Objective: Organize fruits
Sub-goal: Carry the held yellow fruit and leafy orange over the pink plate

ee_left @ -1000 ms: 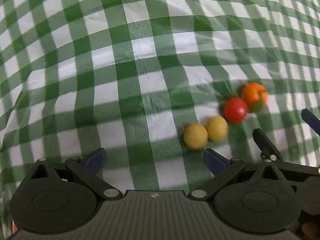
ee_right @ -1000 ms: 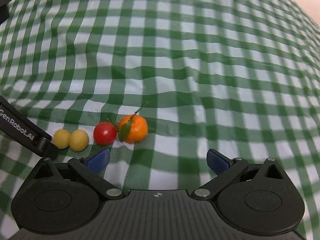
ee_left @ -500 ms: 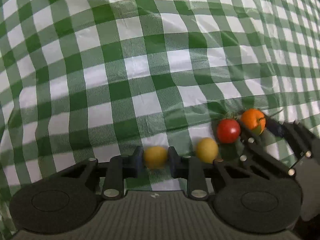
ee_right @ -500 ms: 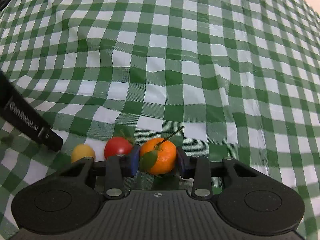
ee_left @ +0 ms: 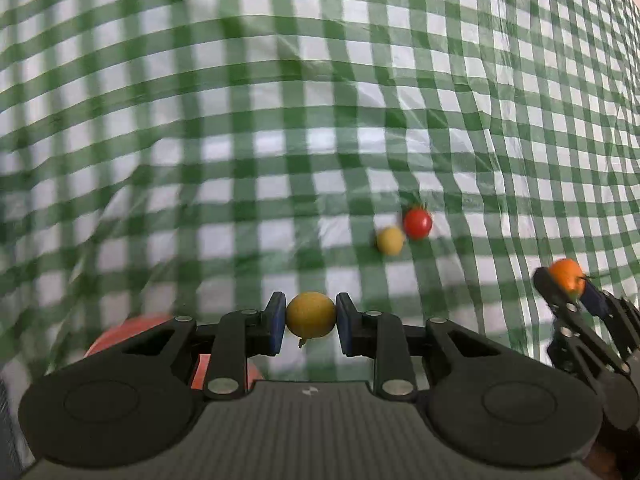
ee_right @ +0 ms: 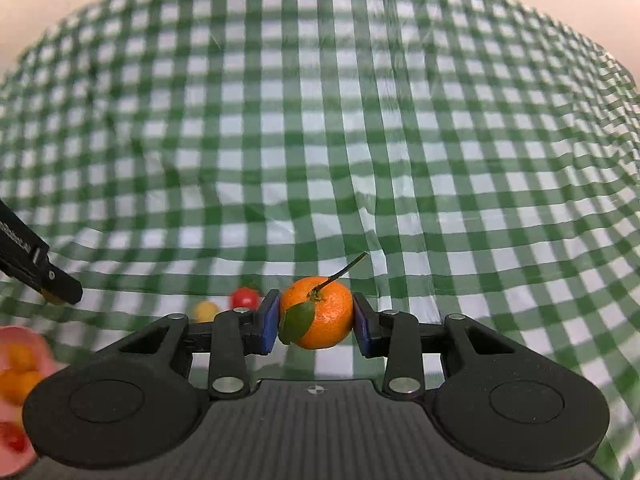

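Note:
My left gripper [ee_left: 311,322] is shut on a small yellow fruit [ee_left: 310,315], lifted above the green checked cloth. My right gripper [ee_right: 316,316] is shut on a mandarin [ee_right: 320,314] with a green leaf and a stem, also raised off the cloth. A second yellow fruit [ee_left: 390,241] and a red tomato [ee_left: 417,222] lie touching on the cloth. The right wrist view shows them small at left, the tomato [ee_right: 244,298] and the yellow fruit [ee_right: 205,310]. The right gripper with its mandarin [ee_left: 566,273] appears at the right edge of the left wrist view.
A pink bowl [ee_right: 34,344] with several orange and red fruits sits at the lower left of the right wrist view. A red-orange round object [ee_left: 132,330] shows behind my left gripper's fingers. The green and white checked cloth [ee_right: 320,140] covers the table to its far edge.
Both grippers closed, the left on a yellow fruit and the right on the mandarin, then lifted them off the cloth. One yellow fruit and the tomato stayed in place.

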